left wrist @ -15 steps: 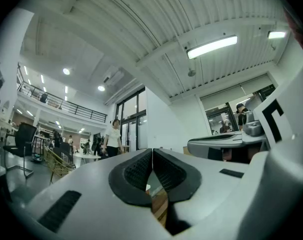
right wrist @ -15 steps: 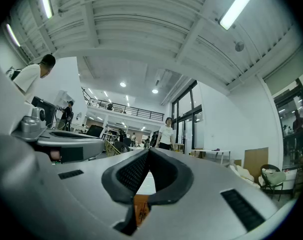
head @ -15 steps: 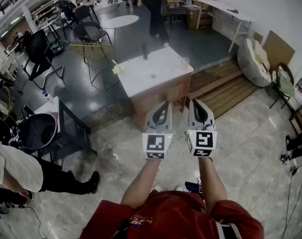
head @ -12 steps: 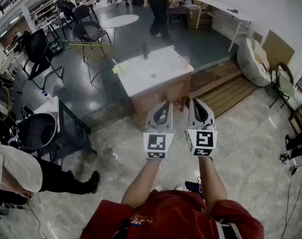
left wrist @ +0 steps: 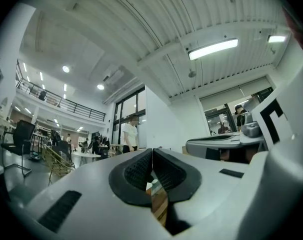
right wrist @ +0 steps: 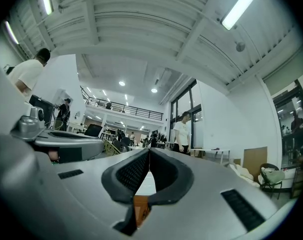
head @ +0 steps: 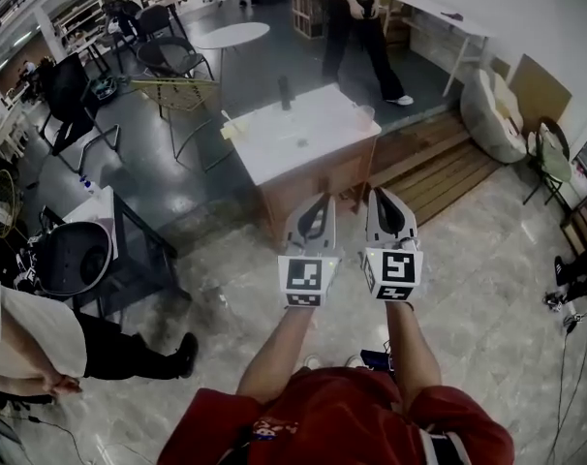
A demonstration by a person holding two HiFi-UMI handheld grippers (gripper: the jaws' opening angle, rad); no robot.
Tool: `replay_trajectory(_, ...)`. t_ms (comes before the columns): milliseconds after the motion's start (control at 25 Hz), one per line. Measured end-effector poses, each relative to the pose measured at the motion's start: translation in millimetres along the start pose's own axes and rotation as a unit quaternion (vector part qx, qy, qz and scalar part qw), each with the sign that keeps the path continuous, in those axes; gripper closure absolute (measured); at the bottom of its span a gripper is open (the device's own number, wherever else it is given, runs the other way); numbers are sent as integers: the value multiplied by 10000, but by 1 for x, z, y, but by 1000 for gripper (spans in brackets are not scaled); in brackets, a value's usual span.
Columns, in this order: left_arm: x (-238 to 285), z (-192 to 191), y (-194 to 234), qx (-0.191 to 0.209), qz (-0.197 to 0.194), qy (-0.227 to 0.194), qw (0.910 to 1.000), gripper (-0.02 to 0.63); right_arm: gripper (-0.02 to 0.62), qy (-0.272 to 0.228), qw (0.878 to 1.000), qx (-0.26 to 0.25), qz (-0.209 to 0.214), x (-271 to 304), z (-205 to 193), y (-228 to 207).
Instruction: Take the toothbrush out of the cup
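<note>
A wooden table with a white top [head: 303, 134] stands ahead of me on the grey floor. On its right corner is a clear cup [head: 362, 117]. At its left edge a small yellow thing [head: 227, 132] has a pale stick rising from it; it is too small to tell whether that is the toothbrush. My left gripper [head: 319, 201] and right gripper [head: 380, 198] are held side by side in front of the table, well short of it, both pointing at it. The left gripper [left wrist: 152, 156] and right gripper [right wrist: 148, 156] each have their jaws shut, pad against pad, with nothing between them.
A dark upright bottle [head: 284, 91] stands at the table's far edge. A wire chair [head: 182, 100] and a round white table [head: 231, 37] lie beyond. A person [head: 356, 22] walks behind the table. Wooden decking [head: 434, 168] and a beanbag [head: 497, 114] are right; another person [head: 42, 332] stands left.
The person behind the table has walked from its far left to its far right. Both grippers stay shut and side by side, almost unmoved.
</note>
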State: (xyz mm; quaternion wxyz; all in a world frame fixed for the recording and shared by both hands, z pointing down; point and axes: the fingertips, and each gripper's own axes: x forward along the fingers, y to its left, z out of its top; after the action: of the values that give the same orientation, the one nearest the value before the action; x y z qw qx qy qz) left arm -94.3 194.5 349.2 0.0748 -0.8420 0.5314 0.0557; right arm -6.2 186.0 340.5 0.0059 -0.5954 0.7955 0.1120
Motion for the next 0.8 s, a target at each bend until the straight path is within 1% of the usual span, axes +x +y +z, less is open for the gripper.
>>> replay_trajectory(240, -4, -10, 15, -61, -101, 36, 9999, 577, 568, 76, 9998, -18, -155, 2, -9, 9)
replay_trajectory(440, -1, -23, 23, -171, -198, 63, 9996, 577, 567, 138, 9997, -36, -188, 8, -18, 16)
replay_trajectory(600, 9, -28, 26, -191, -252, 60, 9995, 577, 567, 176, 9996, -91, -187, 18, -27, 15)
replay_trajectory(800, 32, -28, 38, -141, -192, 49, 9997, 577, 566, 184, 9997, -109, -149, 41, -33, 6)
